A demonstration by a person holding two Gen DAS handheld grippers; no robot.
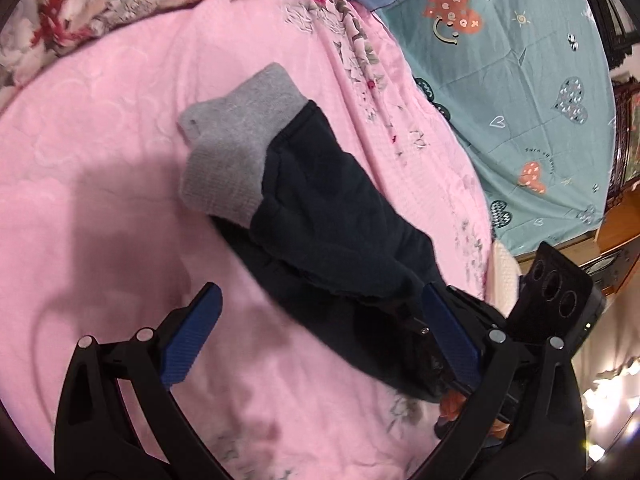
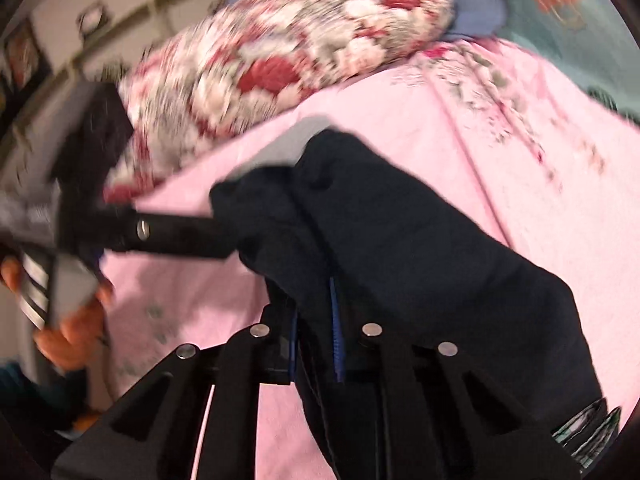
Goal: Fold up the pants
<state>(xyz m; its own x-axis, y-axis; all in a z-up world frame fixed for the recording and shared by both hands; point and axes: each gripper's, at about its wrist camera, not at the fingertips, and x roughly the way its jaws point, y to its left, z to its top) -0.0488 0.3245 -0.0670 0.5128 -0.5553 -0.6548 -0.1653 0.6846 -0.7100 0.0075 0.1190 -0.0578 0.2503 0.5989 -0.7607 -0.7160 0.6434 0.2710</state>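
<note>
The dark navy pants [image 1: 332,216] with a grey waistband [image 1: 236,140] lie bunched on the pink blanket [image 1: 100,152]. My left gripper [image 1: 320,320] is open, its blue pads wide apart, with the near end of the pants between and beside the right pad [image 1: 448,332]. In the right wrist view, my right gripper [image 2: 316,312] is shut on a fold of the pants [image 2: 420,248], the cloth draped over its fingers. The left gripper's body [image 2: 120,232] reaches into the cloth from the left in that view. The right gripper's body [image 1: 556,292] shows at the lower right of the left wrist view.
A red and white floral quilt [image 2: 300,52] is piled at the far side of the bed. A teal sheet with hearts [image 1: 520,92] lies to the right of the blanket. Wooden furniture [image 1: 624,216] stands past the bed's right edge.
</note>
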